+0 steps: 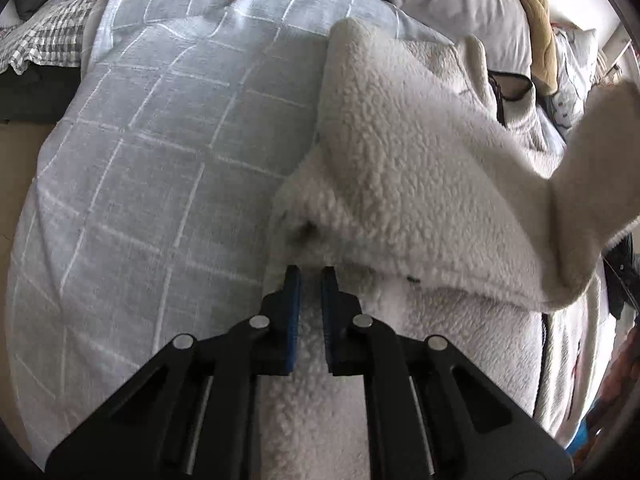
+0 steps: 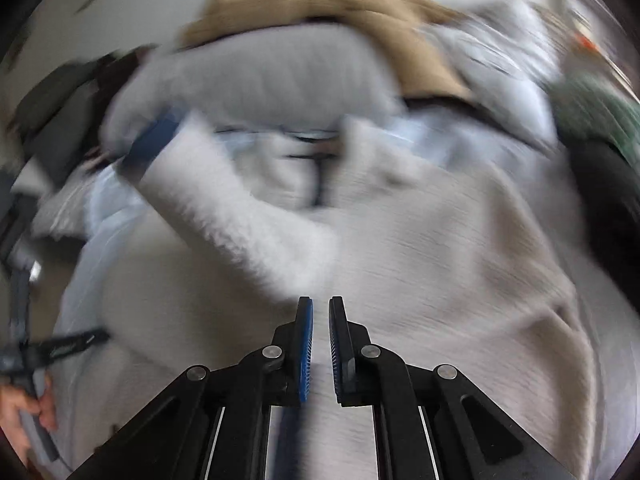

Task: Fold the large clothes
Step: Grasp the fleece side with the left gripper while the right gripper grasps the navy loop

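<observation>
At lower centre, the left gripper (image 1: 311, 276) and right gripper (image 2: 321, 307) each show fingers slightly parted, gripping nothing, over the cream fleece jacket (image 1: 400, 168). It lies rumpled, sleeve folded across, on the grid-patterned bed (image 1: 160, 140).

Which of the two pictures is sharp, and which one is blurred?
Left wrist view: sharp, the fleece jacket pile and checked blanket lines are crisp, soft even light. Right wrist view: heavy motion blur everywhere except the right gripper itself.
</observation>
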